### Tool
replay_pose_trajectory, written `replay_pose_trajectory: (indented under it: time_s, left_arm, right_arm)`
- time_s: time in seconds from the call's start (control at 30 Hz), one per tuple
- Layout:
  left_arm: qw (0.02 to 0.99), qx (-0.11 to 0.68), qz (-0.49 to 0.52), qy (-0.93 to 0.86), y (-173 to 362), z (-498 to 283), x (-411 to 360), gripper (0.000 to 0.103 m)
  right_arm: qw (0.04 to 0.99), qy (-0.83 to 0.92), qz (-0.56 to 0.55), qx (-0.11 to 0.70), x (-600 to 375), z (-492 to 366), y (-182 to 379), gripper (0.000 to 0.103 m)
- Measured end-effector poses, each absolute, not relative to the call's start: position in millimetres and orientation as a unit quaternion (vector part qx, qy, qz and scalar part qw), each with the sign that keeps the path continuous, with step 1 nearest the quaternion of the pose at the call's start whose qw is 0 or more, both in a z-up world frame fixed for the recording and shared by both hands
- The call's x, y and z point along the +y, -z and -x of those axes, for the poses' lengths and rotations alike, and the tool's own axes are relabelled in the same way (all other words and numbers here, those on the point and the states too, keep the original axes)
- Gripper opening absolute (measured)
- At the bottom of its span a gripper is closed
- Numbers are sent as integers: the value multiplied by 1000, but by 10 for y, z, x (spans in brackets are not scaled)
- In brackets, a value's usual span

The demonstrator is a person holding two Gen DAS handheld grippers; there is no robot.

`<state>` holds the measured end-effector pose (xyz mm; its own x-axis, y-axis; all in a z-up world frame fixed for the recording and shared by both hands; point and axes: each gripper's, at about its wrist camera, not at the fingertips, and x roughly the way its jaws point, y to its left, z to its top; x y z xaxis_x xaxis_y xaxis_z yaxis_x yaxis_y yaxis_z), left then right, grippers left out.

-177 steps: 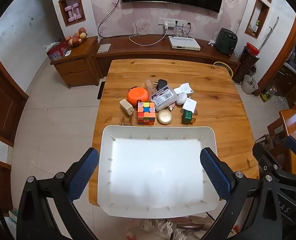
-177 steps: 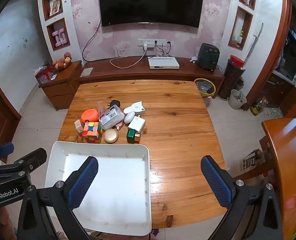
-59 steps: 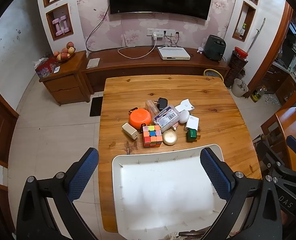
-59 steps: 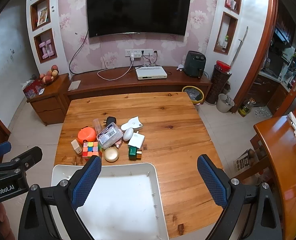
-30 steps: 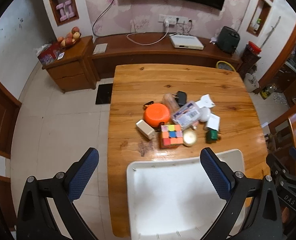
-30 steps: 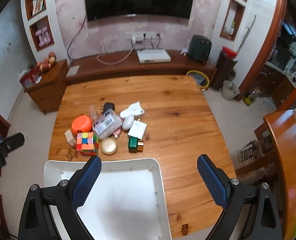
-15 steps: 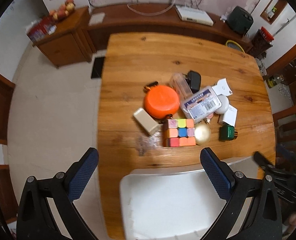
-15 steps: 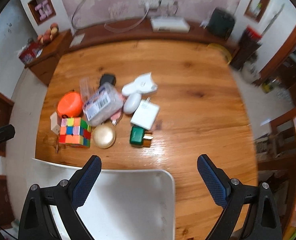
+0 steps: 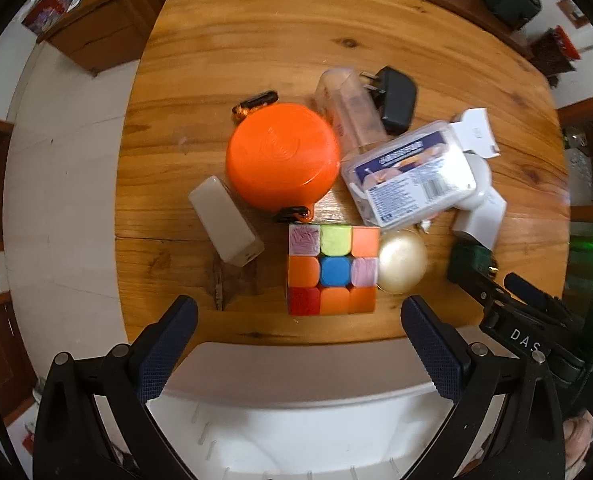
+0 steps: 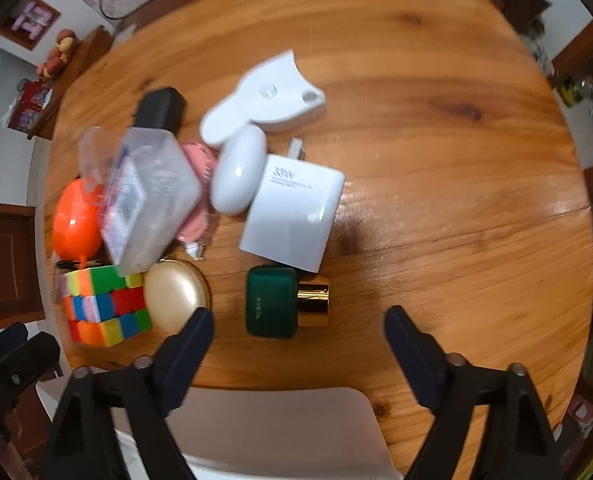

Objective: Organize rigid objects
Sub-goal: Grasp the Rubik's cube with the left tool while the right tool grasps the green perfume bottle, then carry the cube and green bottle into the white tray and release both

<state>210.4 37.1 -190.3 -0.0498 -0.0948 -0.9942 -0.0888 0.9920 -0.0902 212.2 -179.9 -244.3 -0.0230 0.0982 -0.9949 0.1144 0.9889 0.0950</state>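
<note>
A cluster of small objects lies on the wooden table (image 9: 256,40). My left gripper (image 9: 296,316) is open and empty, hovering just in front of the colourful puzzle cube (image 9: 332,270); a cream bar (image 9: 226,220), an orange round case (image 9: 282,156), a clear labelled box (image 9: 410,174) and a gold compact (image 9: 402,262) surround the cube. My right gripper (image 10: 298,324) is open and empty, just in front of the green and gold bottle (image 10: 284,300). A white charger block (image 10: 294,214), a white oval case (image 10: 238,170) and the cube (image 10: 102,308) lie beyond.
The white tray's rim (image 9: 296,364) lies under both grippers at the table's near edge, also in the right wrist view (image 10: 280,412). A black plug adapter (image 9: 396,104) and a white bracket (image 10: 268,98) lie at the back. Bare table spreads to the right (image 10: 456,160).
Both grippers have dropped and moved forward towards the cluster, so the objects loom much larger. The tray has slid down to the bottom of both views. Both grippers stay open.
</note>
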Motion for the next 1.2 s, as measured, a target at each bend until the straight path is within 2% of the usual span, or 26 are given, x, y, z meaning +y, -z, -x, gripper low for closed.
replay_pose_trajectory:
  time_s: [0.2, 0.27, 0.5, 0.57, 0.63, 0.67, 0.73, 0.97, 1.2]
  left_arm:
    - [675, 734, 75, -4, 2032, -2114, 327, 101]
    - [672, 737, 80, -2, 2056, -2117, 305, 101]
    - [672, 736, 81, -15, 2172, -2126, 265, 100]
    - [674, 734, 79, -19, 2175, -2107, 312, 94]
    - [671, 738, 75, -24, 2178, -2137, 302, 77]
    - [667, 740, 75, -24, 2251, -2144, 297, 70]
    - [662, 744, 86, -18, 2334, -2128, 293, 62]
    - [685, 725, 70, -18, 2324, -1997, 286, 61]
    - [710, 700, 77, -17, 2121, -1883, 374, 60]
  right_arm:
    - [683, 12, -79, 726, -1833, -2152, 2609, 77]
    - [679, 14, -77, 730, -1833, -2164, 2655, 69]
    - [677, 18, -55, 733, -1753, -2201, 2753, 57]
    - [678, 18, -49, 733, -1700, -2227, 2784, 51]
    - [678, 14, -51, 733, -1599, -2248, 2782, 45]
    - [677, 12, -53, 734, -1588, -2259, 2757, 43]
    - [676, 12, -54, 735, -1576, -2273, 2699, 43]
    - [683, 6, -59, 728, -1547, -2192, 2681, 43]
    - [703, -4, -70, 708, -1648, -2046, 2292, 43]
